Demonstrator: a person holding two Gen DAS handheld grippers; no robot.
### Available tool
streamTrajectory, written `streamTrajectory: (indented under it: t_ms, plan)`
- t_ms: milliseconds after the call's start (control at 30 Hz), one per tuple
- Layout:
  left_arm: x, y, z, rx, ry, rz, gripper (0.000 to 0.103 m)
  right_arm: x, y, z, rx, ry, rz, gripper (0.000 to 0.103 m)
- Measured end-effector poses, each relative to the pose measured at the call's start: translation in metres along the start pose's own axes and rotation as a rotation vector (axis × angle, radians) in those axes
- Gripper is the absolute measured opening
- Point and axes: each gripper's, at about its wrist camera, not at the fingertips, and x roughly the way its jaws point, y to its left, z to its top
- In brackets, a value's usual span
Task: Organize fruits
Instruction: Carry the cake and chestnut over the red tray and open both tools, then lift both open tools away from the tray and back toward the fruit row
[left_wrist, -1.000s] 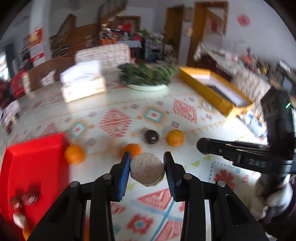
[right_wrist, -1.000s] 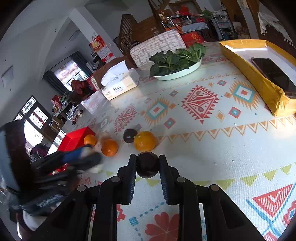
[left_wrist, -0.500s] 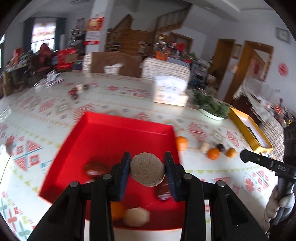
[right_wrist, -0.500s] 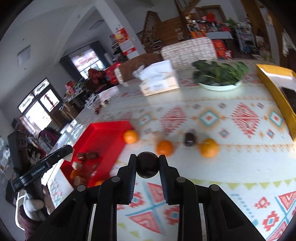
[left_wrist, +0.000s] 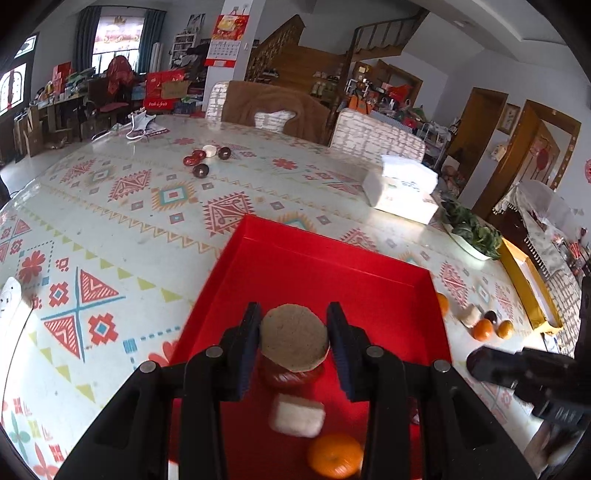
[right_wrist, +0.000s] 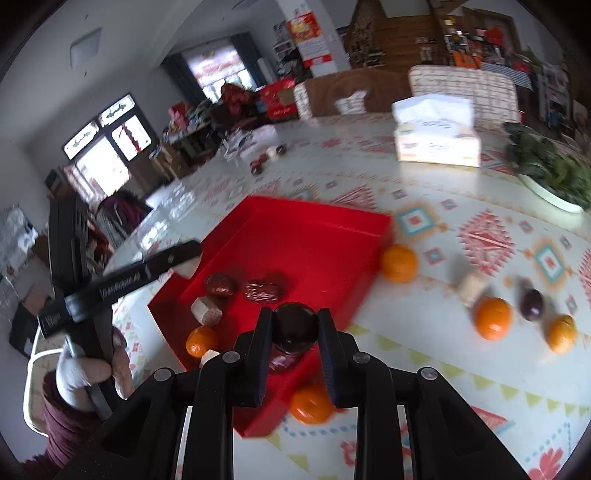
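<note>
the left gripper (left_wrist: 293, 341) is clamped on a round tan slice (left_wrist: 293, 338) above the red tray (left_wrist: 317, 266), and the right gripper (right_wrist: 295, 328) pinches a dark round fruit (right_wrist: 294, 326) over the tray's near corner. in the tray lie two dried red dates (right_wrist: 242, 287), a pale chunk (right_wrist: 206, 312) and an orange (right_wrist: 201, 341). three oranges (right_wrist: 493, 318), a dark fruit (right_wrist: 532, 304) and a pale piece (right_wrist: 472, 288) sit on the patterned tablecloth (right_wrist: 480, 240) right of the tray.
</note>
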Motion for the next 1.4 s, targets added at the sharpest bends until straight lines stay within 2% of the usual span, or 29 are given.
streamTrajectory:
  t_ms: [333,767,800,867,933,1000,1067,1233,1333,1400]
  plan:
    - [0.030,0.020,0.011,-0.058,0.063,0.014,0.035,0.051,0.008,0.013,-0.020,0.075,-0.040,0.027]
    - [0.040,0.024,0.013,-0.063,0.067,0.013,0.036,0.070,0.010,0.016,-0.032,0.097,-0.062,0.028]
    - [0.040,0.023,0.014,-0.066,0.067,0.010,0.037,0.070,0.010,0.017,-0.028,0.093,-0.065,0.028]
    - [0.038,0.025,0.014,-0.077,0.058,0.007,0.048,0.069,0.007,0.017,-0.009,0.090,-0.058,0.028]
    - [0.034,0.026,0.015,-0.086,0.041,0.005,0.054,0.067,0.004,0.018,0.013,0.084,-0.044,0.031]
    - [0.026,0.027,0.016,-0.095,0.024,0.002,0.059,0.062,0.002,0.019,0.026,0.072,-0.033,0.046]
    - [0.017,0.027,0.014,-0.109,0.008,-0.005,0.066,0.056,0.001,0.019,0.032,0.058,-0.030,0.052]
    - [-0.010,0.028,0.009,-0.149,-0.040,-0.020,0.068,0.039,0.000,0.017,0.050,0.027,-0.017,0.053]
    - [-0.036,0.029,0.004,-0.185,-0.096,-0.031,0.073,0.020,0.001,0.013,0.047,-0.017,-0.036,0.059]
    - [-0.052,0.029,0.000,-0.205,-0.133,-0.030,0.075,0.006,0.003,0.011,0.033,-0.061,-0.078,0.064]
